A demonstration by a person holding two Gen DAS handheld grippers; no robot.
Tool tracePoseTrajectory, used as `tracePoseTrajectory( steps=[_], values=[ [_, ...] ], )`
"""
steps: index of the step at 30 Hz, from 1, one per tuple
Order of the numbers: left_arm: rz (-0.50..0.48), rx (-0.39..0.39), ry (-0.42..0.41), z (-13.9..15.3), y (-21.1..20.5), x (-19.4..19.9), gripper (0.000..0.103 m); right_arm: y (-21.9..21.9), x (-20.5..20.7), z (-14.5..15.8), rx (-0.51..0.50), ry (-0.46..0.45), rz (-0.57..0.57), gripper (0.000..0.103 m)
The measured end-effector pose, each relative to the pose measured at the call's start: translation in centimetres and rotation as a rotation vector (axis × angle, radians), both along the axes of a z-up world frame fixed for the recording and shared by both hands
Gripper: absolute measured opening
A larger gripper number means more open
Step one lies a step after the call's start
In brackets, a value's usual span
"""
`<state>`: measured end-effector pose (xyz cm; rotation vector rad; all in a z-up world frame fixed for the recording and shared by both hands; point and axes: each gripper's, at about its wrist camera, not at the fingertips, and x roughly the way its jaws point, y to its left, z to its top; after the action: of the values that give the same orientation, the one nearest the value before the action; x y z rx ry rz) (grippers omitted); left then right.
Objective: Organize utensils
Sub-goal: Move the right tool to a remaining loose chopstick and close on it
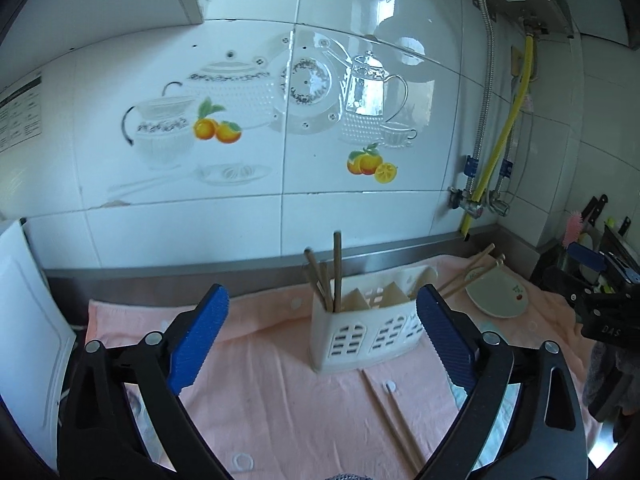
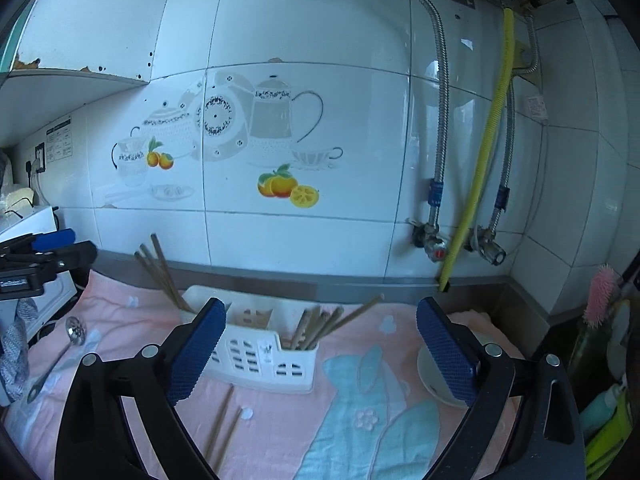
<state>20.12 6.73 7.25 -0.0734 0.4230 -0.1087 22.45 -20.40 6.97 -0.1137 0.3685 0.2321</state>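
Note:
A white slotted utensil holder [image 1: 360, 330] stands on a pink towel [image 1: 260, 392]; it also shows in the right wrist view [image 2: 264, 354]. Several wooden chopsticks [image 1: 326, 278] stand in its left end and more [image 2: 324, 326] in its right end. A loose pair of chopsticks [image 1: 394, 420] lies on the towel in front of it, also seen from the right wrist [image 2: 224, 424]. My left gripper [image 1: 320, 340] is open and empty, above the towel before the holder. My right gripper [image 2: 320, 352] is open and empty, facing the holder.
A small plate [image 1: 498, 294] lies right of the holder, half hidden behind a finger in the right wrist view [image 2: 430, 376]. A slotted metal spoon [image 2: 60, 354] lies on the towel at left. A white board [image 1: 28, 320] leans at left. Bottles and a pink brush [image 2: 600, 296] stand at right.

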Motion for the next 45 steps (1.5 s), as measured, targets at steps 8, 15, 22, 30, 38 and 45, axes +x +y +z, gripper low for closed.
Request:
tracePoseTrajectory(
  steps=[8,15,22,30,38,45],
  values=[
    [0.017,0.003,0.004,-2.1,0.4,-4.0,0.097,-0.5,-2.9,-1.8,0.045,0.035,0.007,0.093],
    [0.036,0.026,0.025,-4.5,0.3,-6.4,0.097,-0.7,-5.4,-4.1,0.072,0.069,0.008,0.093],
    [0.061,0.034,0.037,-6.2,0.5,-8.1,0.097,-0.3,-7.5,-7.4,0.044,0.102,0.003,0.093],
    [0.098,0.051,0.085,-9.1,0.7,-9.0,0.098,0.3,-9.3,-10.8,0.041,0.163,0.015,0.093],
    [0.112,0.034,0.122,-11.0,1.3,-9.7,0.098,1.5,-11.1,-14.6,0.039,0.234,0.027,0.093],
    [0.128,0.02,0.131,-11.8,2.2,-10.2,0.097,2.9,-11.3,-17.4,0.078,0.319,0.028,0.075]
  ],
)
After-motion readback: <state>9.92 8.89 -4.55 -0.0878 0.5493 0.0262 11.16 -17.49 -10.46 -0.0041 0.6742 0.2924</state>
